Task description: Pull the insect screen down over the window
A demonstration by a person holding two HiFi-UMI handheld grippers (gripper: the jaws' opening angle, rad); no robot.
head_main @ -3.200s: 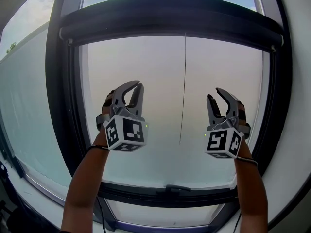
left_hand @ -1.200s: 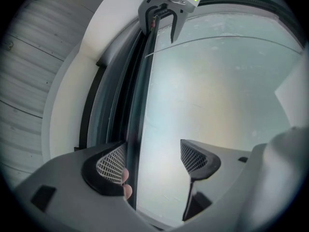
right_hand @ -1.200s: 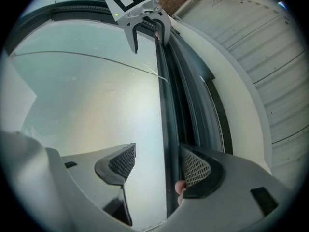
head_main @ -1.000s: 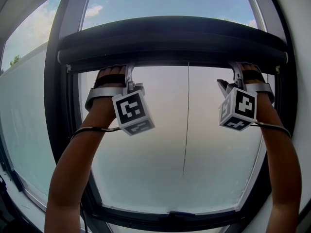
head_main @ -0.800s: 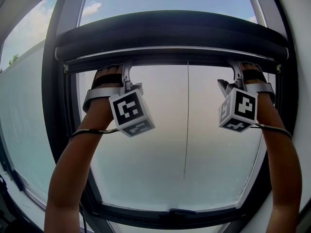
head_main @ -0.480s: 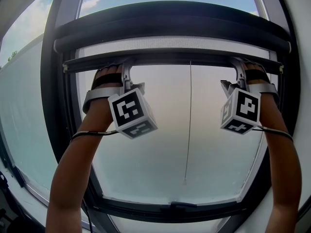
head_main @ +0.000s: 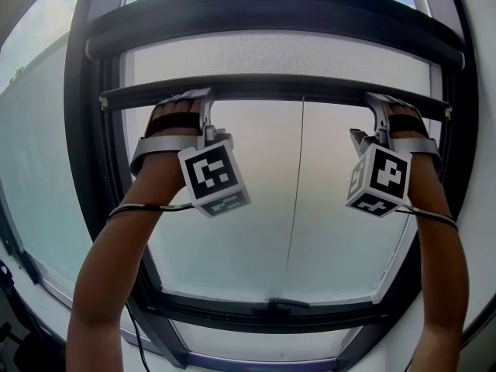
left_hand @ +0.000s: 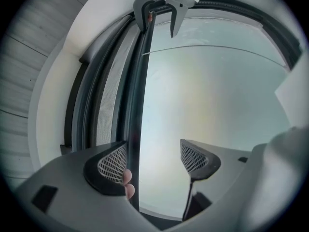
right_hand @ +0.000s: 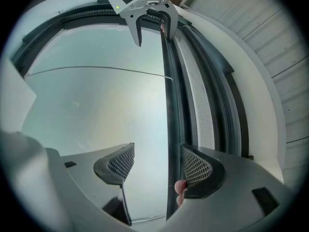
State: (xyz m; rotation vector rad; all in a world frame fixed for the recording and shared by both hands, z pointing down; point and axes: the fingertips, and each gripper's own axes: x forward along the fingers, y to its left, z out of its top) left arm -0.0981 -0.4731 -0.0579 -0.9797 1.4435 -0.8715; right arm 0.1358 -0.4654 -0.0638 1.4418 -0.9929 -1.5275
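Observation:
The insect screen's dark pull bar point(head_main: 271, 87) hangs a short way below its cassette point(head_main: 271, 10), with a band of grey mesh point(head_main: 271, 53) showing between them. My left gripper point(head_main: 198, 98) reaches up to the bar's left end and my right gripper point(head_main: 380, 99) to its right end. In the left gripper view the bar point(left_hand: 137, 105) runs between the wide-apart jaws of the left gripper point(left_hand: 154, 161), against one pad point(left_hand: 113, 164). In the right gripper view the bar point(right_hand: 171, 120) lies likewise inside the right gripper point(right_hand: 159, 166), against a pad point(right_hand: 197, 170). Both stand open, hooked over the bar.
A thin pull cord point(head_main: 293, 192) hangs from the bar's middle down over the pane. The dark window frame point(head_main: 85, 169) surrounds the opening, with a handle point(head_main: 280, 304) on the bottom rail. White wall point(head_main: 480, 208) flanks the right side.
The bar has come down out of the cassette, exposing a strip of mesh. Both grippers went from hanging at mid pane up to the bar, then down with it.

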